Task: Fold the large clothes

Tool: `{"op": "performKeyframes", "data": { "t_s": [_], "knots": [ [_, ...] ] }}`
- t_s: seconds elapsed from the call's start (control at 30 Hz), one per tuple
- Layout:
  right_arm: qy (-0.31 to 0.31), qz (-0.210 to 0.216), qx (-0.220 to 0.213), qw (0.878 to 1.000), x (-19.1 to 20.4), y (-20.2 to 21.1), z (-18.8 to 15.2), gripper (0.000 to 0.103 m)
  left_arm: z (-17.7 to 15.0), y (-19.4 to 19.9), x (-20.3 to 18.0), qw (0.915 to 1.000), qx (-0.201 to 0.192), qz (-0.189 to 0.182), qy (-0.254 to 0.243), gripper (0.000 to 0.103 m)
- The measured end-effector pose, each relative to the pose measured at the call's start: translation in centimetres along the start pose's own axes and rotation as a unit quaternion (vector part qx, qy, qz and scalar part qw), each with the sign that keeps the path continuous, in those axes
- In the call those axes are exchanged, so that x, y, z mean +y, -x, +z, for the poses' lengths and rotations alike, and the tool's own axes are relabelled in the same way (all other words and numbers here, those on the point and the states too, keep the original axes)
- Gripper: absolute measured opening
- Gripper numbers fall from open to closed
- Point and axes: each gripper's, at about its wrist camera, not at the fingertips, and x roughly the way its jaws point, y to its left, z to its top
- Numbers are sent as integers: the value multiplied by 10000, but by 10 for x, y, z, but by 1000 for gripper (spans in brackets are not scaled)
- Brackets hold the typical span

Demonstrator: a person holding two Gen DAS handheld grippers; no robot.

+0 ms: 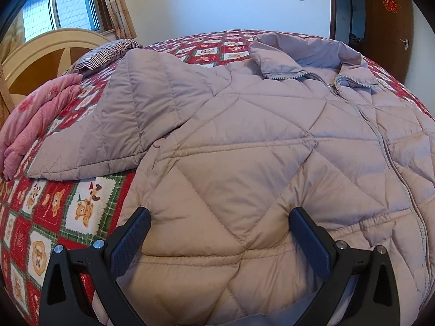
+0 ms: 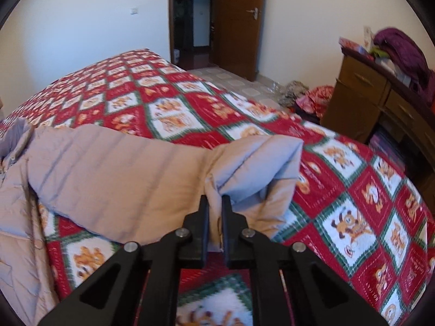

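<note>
- Beige quilted jacket (image 1: 244, 141) lies zipped on a bed (image 2: 190, 103).
- Left gripper (image 1: 220, 233) spread wide over its hem.
- Right gripper (image 2: 215, 203) clenched on the sleeve cuff (image 2: 252, 165).

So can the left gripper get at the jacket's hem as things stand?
Probably yes. The left gripper is open, its fingers straddling the jacket just above the hem, with nothing lying on the fabric there. The right gripper is off to the side, shut on the sleeve.
</note>
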Motion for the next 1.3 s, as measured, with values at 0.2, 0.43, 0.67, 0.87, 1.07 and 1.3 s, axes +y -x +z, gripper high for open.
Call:
{"op": "performKeyframes", "data": {
  "t_s": [0.2,0.43,0.67,0.87,1.07,1.3],
  "knots": [
    [511,186,-266,9982,50,18,13,10,5,7,2,10000,-21,-33,1,102],
    [988,596,-468,9922,110,37,24,9,28,34,20,9995,-304,-32,94,102],
    [1346,1011,-612,9838,167,52,23,9,42,24,34,9997,-158,-23,182,102],
    [1618,1445,-716,9736,225,65,17,9,41,29,37,9992,-269,-30,292,102],
    [1924,1864,-773,9603,280,77,3,9,43,32,47,9987,-339,110,372,102],
    [2254,2268,-644,9453,339,76,-27,9,44,33,55,9984,-328,178,416,102]
  ]
}}
